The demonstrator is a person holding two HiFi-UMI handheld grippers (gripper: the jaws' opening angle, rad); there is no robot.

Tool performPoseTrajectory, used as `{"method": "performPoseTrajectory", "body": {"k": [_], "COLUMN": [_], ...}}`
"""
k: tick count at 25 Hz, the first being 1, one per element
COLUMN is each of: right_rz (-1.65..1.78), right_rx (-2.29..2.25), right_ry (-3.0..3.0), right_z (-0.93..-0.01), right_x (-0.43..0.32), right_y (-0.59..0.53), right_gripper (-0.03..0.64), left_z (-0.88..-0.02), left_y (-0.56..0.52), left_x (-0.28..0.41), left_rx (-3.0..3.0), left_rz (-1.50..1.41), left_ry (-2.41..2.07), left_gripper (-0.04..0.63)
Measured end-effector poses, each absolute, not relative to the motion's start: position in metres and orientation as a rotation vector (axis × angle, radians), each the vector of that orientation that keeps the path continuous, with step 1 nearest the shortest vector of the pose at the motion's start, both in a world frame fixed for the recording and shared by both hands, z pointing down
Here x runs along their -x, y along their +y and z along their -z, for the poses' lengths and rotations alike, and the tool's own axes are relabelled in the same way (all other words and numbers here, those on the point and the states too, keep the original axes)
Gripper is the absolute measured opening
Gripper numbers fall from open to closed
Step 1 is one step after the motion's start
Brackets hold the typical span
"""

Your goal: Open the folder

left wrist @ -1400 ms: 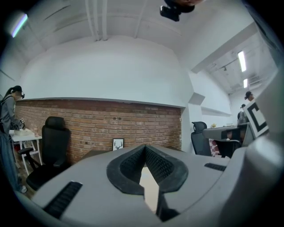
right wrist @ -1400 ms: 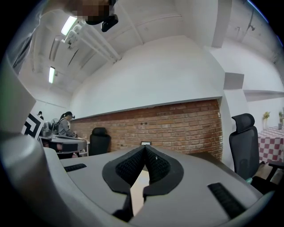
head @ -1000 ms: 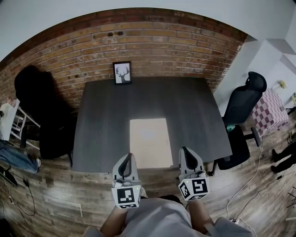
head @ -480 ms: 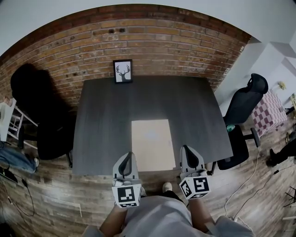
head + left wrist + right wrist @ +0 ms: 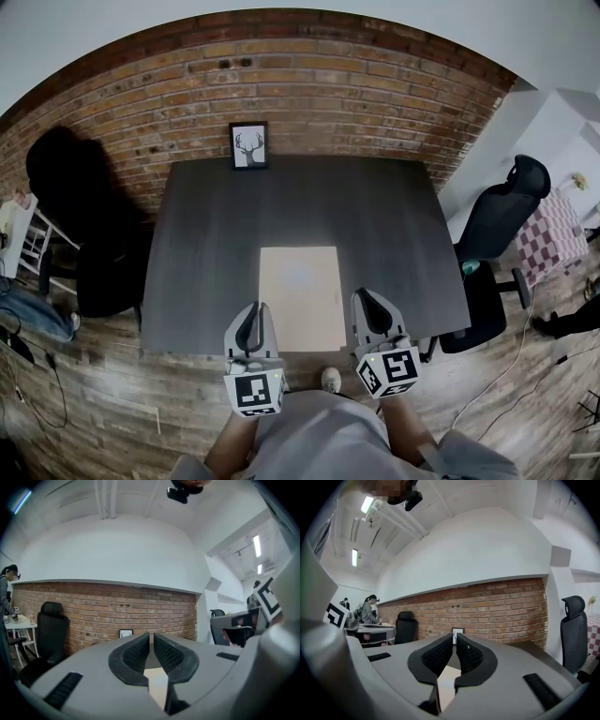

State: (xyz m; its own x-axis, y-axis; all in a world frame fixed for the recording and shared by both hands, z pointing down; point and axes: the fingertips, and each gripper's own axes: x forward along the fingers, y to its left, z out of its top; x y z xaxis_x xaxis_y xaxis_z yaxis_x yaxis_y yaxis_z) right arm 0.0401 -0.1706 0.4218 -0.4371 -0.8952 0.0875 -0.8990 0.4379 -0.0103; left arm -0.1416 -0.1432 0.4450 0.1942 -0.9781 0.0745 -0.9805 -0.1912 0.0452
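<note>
The left gripper (image 5: pixel 249 317) and right gripper (image 5: pixel 368 302) both hover with jaws pressed together, empty. The folder (image 5: pixel 300 295) lies on the table (image 5: pixel 206 244) just ahead, between them, long axis pointing away; neither is clearly nearer.

table (image 5: pixel 216 244): in front of brick wall (image 5: pixel 328 94) | picture frame (image 5: pixel 248 146): on table's far edge, left of centre, by the wall | folder (image 5: pixel 301 295): flat on table, at near edge | left gripper (image 5: pixel 251 311): just left of folder | right gripper (image 5: pixel 366 298): just right of folder | chairs: one left (image 5: pixel 103 277), one right (image 5: pixel 492 234) of table
</note>
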Motion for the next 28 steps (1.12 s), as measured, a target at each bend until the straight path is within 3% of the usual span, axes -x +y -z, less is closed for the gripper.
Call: {"method": "performPoseTrajectory", "body": {"k": [3, 5, 6, 28], "right_rz": [-0.097, -0.113, -0.126, -0.560], "right_rx": [-1.589, -1.569, -1.561, -1.331], "right_ry": [-2.616, -2.616, -2.611, -2.363], "right_z": [-0.426, -0.432, -0.436, -0.614], "right_x": [-0.046, -0.052, -0.056, -0.093], "right_y": [-0.174, -0.175, -0.176, -0.173], "right_gripper": [0.002, 0.020, 0.026, 0.057], "left_z": [-0.451, -0.454, -0.457, -0.602], "left_y": [-0.147, -0.150, -0.152, -0.137], "left_x": [0.129, 0.117, 0.111, 0.000], "left_rx": [-2.359, -2.375, -2.384, -2.621], "left_rz": [-0.074, -0.106, -0.128, -0.893], "left_ry": [-1.940, -1.915, -1.902, -1.453], "left_gripper": [0.014, 0.105, 0.120, 0.189]}}
